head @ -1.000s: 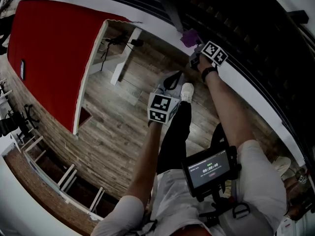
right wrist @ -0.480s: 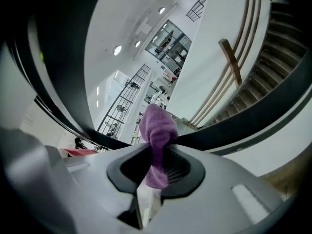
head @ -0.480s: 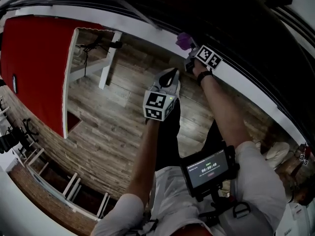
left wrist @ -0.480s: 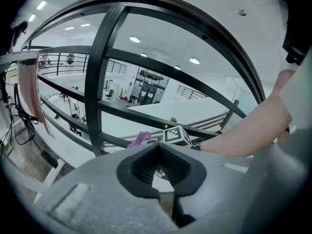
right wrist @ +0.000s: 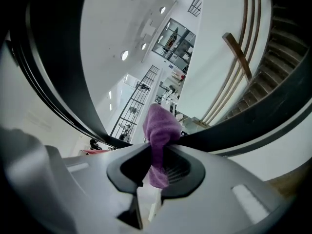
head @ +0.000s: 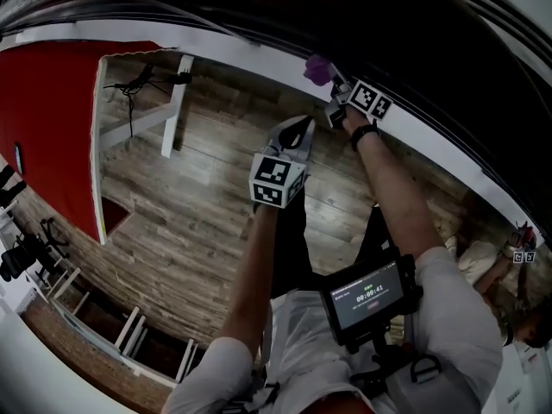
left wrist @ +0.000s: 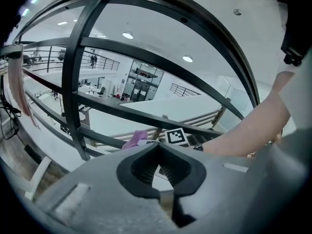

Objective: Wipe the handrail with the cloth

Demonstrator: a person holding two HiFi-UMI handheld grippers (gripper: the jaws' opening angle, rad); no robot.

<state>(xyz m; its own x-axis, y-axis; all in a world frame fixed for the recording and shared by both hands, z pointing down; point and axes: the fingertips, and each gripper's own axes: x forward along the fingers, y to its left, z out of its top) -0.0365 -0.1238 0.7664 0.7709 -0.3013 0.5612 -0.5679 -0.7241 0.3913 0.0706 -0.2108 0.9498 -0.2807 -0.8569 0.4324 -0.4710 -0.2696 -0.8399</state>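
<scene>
The purple cloth (head: 317, 69) is pinched in my right gripper (head: 335, 89), which is held up at the black handrail (head: 405, 67) running across the top of the head view. In the right gripper view the cloth (right wrist: 159, 128) sticks out from between the jaws, right beside the dark rail (right wrist: 258, 123). My left gripper (head: 297, 132) hangs lower, a little left of the right one, shut with nothing in it. From the left gripper view, the cloth (left wrist: 133, 139) and the right gripper's marker cube (left wrist: 176, 136) show past the rail bars (left wrist: 73, 82).
A white ledge (head: 250, 57) runs under the railing. Far below lie a wooden floor (head: 198, 197), a red area (head: 43, 119) and a white table frame (head: 168, 115). A small screen (head: 369, 296) hangs on the person's chest. Stairs (right wrist: 287, 43) descend beyond the rail.
The head view has swung, so the red area has slid to the left of the picture. My right gripper keeps the cloth at the rail; the left one stays just below it.
</scene>
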